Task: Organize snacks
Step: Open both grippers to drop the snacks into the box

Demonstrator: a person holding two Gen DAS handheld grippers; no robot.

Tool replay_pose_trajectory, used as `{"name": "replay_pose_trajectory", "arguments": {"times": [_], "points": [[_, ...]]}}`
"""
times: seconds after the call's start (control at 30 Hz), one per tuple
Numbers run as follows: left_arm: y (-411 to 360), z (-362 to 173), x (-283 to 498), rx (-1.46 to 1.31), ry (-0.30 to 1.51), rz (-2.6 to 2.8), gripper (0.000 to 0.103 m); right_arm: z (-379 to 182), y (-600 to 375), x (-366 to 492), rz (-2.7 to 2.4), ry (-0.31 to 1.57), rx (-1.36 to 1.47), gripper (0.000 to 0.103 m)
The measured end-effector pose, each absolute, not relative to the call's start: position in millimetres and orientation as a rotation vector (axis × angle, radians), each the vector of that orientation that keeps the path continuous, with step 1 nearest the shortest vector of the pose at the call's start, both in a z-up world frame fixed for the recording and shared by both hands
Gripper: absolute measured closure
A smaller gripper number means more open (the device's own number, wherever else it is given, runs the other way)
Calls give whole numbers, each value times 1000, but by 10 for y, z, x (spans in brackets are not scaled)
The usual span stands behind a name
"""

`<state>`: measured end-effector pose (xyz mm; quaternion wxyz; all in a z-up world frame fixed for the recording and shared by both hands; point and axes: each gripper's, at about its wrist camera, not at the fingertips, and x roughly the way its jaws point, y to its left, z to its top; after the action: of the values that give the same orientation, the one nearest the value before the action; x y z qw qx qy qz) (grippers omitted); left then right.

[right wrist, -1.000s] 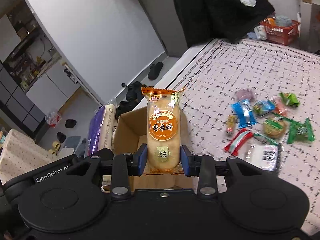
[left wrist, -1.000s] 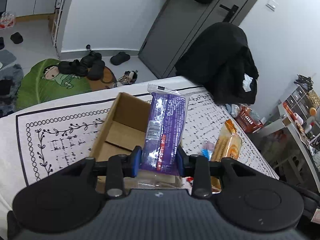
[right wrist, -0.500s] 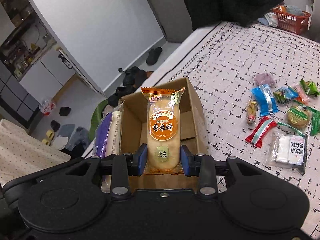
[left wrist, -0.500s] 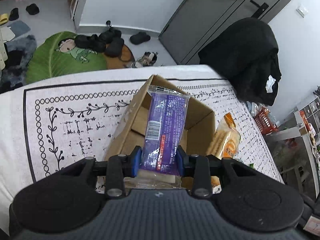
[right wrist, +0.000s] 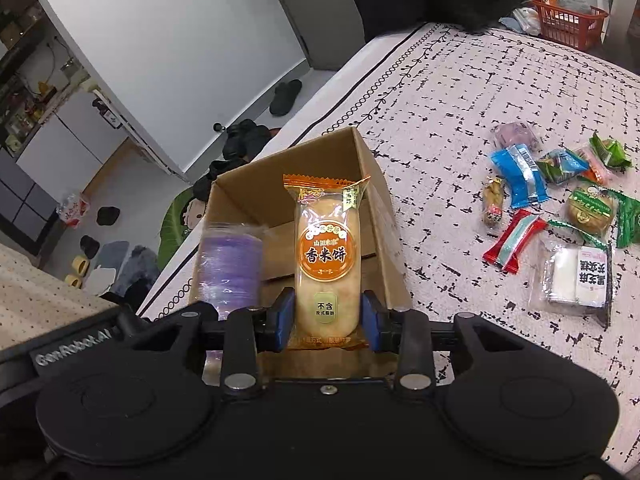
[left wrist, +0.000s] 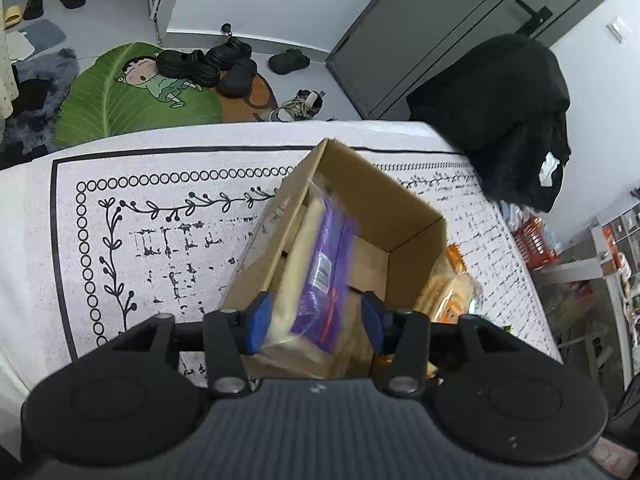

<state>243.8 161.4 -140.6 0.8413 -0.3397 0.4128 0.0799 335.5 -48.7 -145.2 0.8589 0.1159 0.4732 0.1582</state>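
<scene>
Where the open cardboard box [left wrist: 404, 216] stands on the patterned white cloth [left wrist: 152, 240], both grippers are seen poised above it. The left gripper [left wrist: 316, 316] is shown with its blue pads spread wider than the purple snack packet [left wrist: 324, 268] lying between them; the packet is motion-blurred, so contact with either pad cannot be determined, nor whether it rests on the box floor. Its lower end is cut off by the gripper body. In the right wrist view the same packet appears only as a smeared purple shape [right wrist: 230, 268] against the box's left wall. The right gripper [right wrist: 327, 316] is closed on the lower part of an orange rice-cracker packet [right wrist: 328, 252], which is held upright over the box [right wrist: 376, 200]; the packet's bottom seal is partly hidden behind the pads. In the left wrist view only a sliver of this packet [left wrist: 450, 284] is visible past the box's right wall. Loose snacks [right wrist: 556, 208] are scattered on the cloth well to the right of the box; several of their labels are too small to be read.
</scene>
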Motion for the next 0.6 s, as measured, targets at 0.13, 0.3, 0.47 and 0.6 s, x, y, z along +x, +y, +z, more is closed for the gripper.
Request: {"name": "replay_pose_trajectory", "arguments": {"times": [0.13,0.3,0.47,0.6], "points": [[1603,-1332,2400,-731,860,178,33,-1428,-507,3373,312,1008,269,46],[1623,-1267,2379,-768,852,183,22,-1241,-534,3289,275,969,230,32],[1611,-1173,2338,-774,827,173,10,-1001,-690,3189,217,903,195,14],[1541,-1121,2325,-756,814,141,4,-860,-885,3111,184,863,195,7]]}}
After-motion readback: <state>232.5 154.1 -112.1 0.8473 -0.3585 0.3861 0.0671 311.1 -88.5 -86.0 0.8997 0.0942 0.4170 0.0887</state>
